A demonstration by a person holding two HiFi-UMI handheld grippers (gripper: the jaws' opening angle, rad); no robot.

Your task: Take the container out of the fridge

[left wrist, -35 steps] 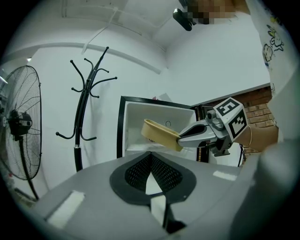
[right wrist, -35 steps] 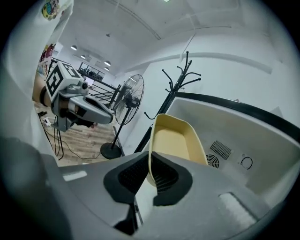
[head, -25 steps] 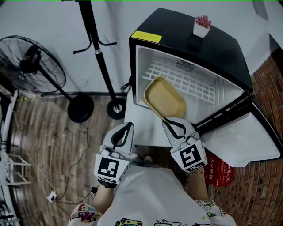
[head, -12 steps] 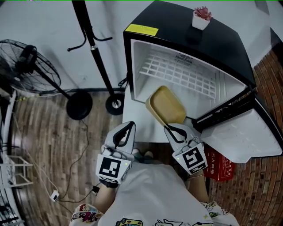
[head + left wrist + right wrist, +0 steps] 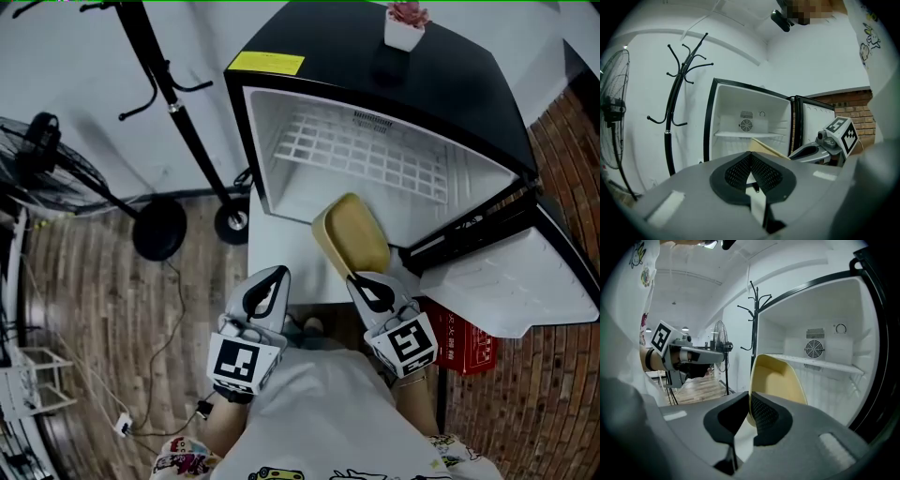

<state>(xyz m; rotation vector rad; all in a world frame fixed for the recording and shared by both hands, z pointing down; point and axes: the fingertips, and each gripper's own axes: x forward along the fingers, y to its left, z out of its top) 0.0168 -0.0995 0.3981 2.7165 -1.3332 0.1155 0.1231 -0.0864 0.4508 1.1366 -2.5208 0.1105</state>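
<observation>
The container [image 5: 352, 234] is matt pale-yellow plastic; the fridge [image 5: 459, 89] has a glossy black shell and smooth white plastic lining; the floor [image 5: 84, 309], lower left, is worn wood planks; the wall [image 5: 574, 169], right edge, is rough brick.

The open fridge [image 5: 328, 47] is seen steeply from above in the head view. From both gripper views it is faced closely, nearly level. Its interior and the yellow container [image 5: 352, 234] are shared by all three.

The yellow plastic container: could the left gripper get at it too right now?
Probably yes, once its shut jaws open: nothing stands between the left gripper and the yellow plastic container, which the right gripper holds by its rim.
</observation>
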